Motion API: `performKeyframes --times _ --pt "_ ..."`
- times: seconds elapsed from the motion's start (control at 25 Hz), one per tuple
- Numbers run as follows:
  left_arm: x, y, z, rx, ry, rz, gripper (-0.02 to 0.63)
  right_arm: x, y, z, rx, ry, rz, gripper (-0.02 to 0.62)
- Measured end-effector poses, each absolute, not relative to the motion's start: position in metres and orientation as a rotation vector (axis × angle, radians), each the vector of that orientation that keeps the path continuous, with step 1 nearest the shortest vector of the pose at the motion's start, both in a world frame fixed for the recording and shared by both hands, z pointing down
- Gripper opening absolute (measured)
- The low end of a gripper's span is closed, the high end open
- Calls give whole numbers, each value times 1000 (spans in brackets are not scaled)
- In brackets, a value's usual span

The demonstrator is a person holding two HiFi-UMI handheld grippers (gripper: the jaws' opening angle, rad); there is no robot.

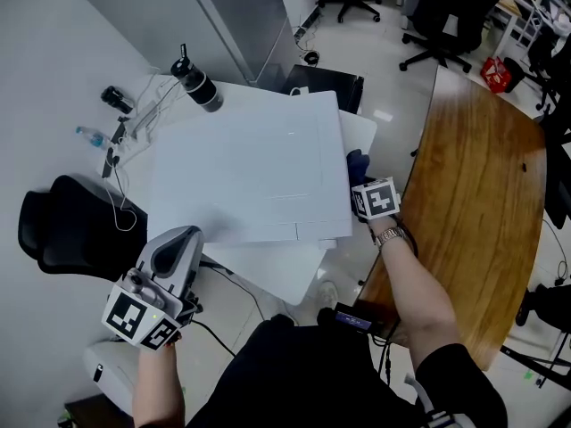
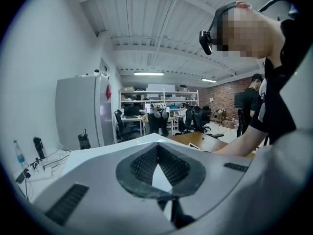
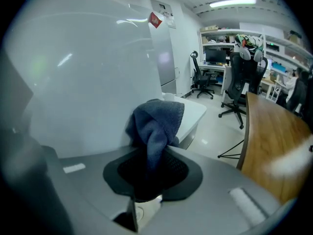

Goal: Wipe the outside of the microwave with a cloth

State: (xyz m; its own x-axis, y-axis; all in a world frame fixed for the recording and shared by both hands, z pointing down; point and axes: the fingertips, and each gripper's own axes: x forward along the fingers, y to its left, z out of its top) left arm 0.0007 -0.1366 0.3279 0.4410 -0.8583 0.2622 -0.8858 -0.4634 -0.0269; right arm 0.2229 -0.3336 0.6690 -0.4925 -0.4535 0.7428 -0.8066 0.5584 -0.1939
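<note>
The white microwave fills the middle of the head view, seen from above. My right gripper is at its right side, shut on a dark blue cloth. In the right gripper view the cloth bunches up out of the jaws of the right gripper and lies against the microwave's white side wall. My left gripper hangs off the microwave's front left corner, clear of it. In its own view the left gripper has its jaws meeting at the tips with nothing between them.
The microwave stands on a white table. A black bottle, a small clear bottle and cables lie at the back left. A black chair is at the left and a wooden table at the right. A grey cabinet stands behind.
</note>
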Motion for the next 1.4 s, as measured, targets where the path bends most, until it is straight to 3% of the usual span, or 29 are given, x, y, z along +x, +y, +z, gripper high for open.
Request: performKeyframes --times 0.72,1.4 --pt "0 -113 319 2632 -1530 230 5 267 -290 586 1186 -2208 580 69" --pt "-54 -53 325 2676 -1432 80 5 256 -157 470 1409 -2265 394 71"
